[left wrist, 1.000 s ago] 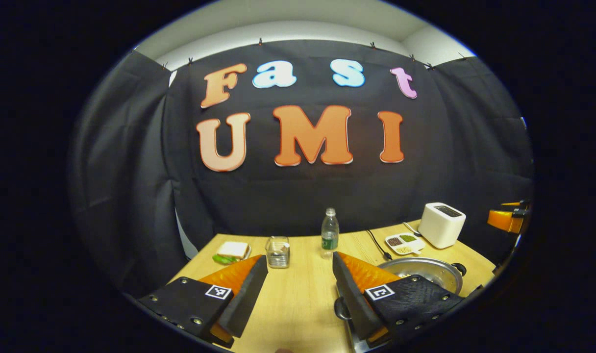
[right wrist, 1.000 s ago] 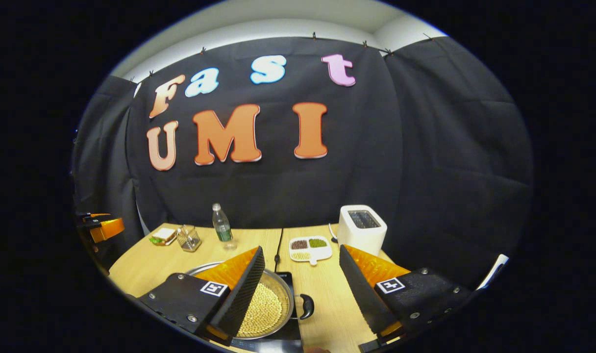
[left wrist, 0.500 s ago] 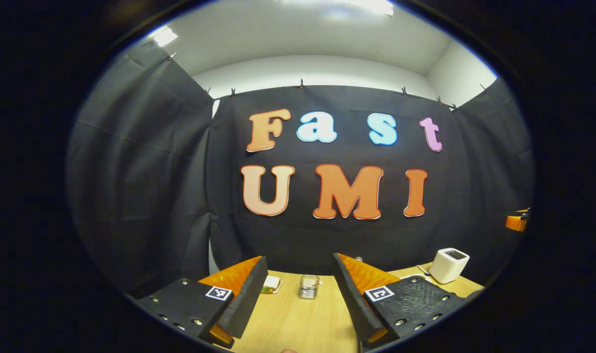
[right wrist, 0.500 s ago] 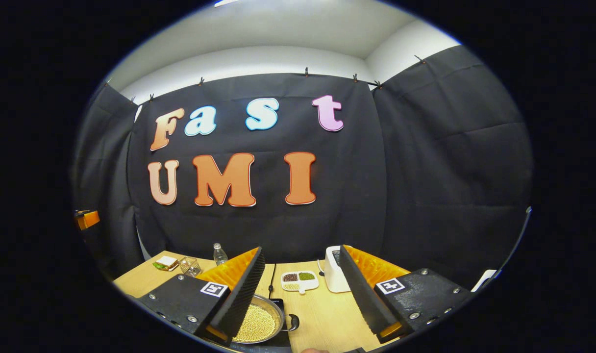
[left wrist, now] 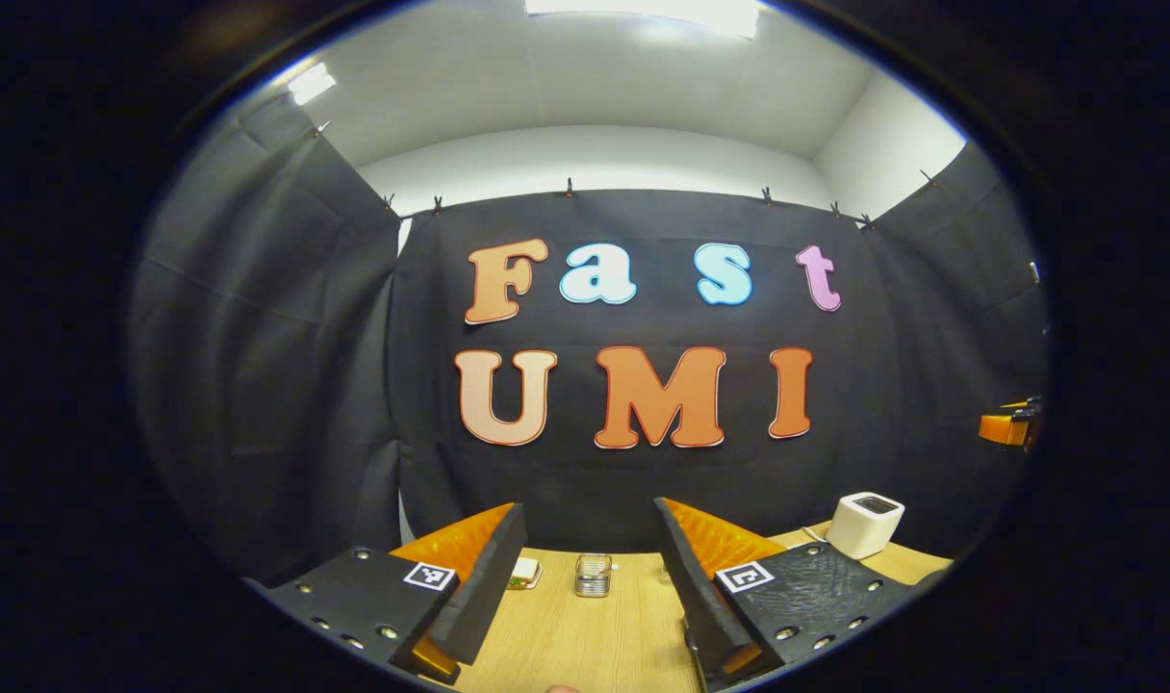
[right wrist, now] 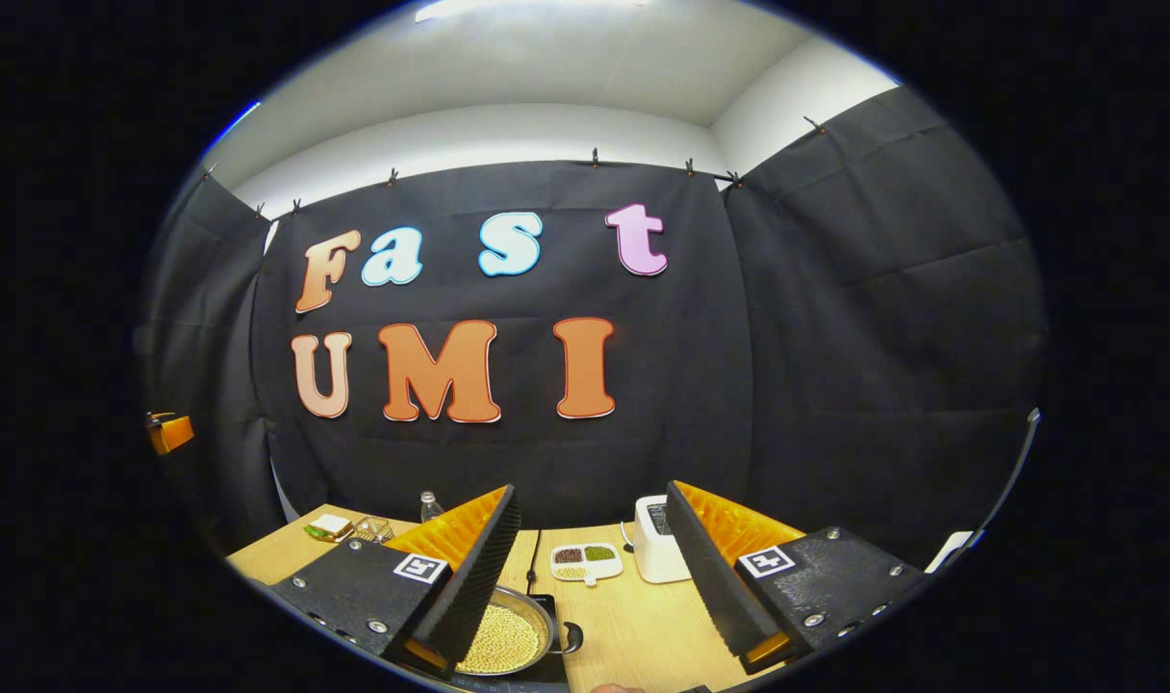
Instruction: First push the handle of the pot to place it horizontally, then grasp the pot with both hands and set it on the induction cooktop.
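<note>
We have the left gripper (left wrist: 585,602) and right gripper (right wrist: 590,577) both spread and empty above the worktop (right wrist: 633,626), since the pot (right wrist: 503,640), low centre-left of the right gripper view, looks set on the cooktop (right wrist: 551,669).

I am working in a staged recording booth, not a real kitchen: black cloth walls (right wrist: 835,318) clipped up under a white ceiling (left wrist: 595,87) enclose one wooden table (right wrist: 633,626) set with a toaster (right wrist: 654,553) and a divided snack tray (right wrist: 585,561).
</note>
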### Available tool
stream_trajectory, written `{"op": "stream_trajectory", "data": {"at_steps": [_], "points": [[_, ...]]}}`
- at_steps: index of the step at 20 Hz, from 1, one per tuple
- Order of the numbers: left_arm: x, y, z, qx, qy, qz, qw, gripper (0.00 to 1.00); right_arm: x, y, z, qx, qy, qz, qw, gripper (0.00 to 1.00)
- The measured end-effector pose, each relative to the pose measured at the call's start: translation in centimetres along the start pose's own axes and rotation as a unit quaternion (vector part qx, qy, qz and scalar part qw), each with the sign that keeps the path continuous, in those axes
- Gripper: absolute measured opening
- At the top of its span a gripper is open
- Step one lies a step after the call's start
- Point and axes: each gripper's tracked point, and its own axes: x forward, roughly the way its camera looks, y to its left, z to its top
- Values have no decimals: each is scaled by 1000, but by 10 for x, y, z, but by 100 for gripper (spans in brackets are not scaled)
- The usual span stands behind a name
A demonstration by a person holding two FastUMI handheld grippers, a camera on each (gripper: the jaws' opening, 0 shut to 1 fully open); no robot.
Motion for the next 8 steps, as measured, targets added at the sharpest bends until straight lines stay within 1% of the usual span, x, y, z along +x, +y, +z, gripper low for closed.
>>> {"op": "stream_trajectory", "data": {"at_steps": [8], "points": [[6,-7,-10,-9,14,-5,1000,84,2,-6,-10,1,8,-2,1000,94]]}}
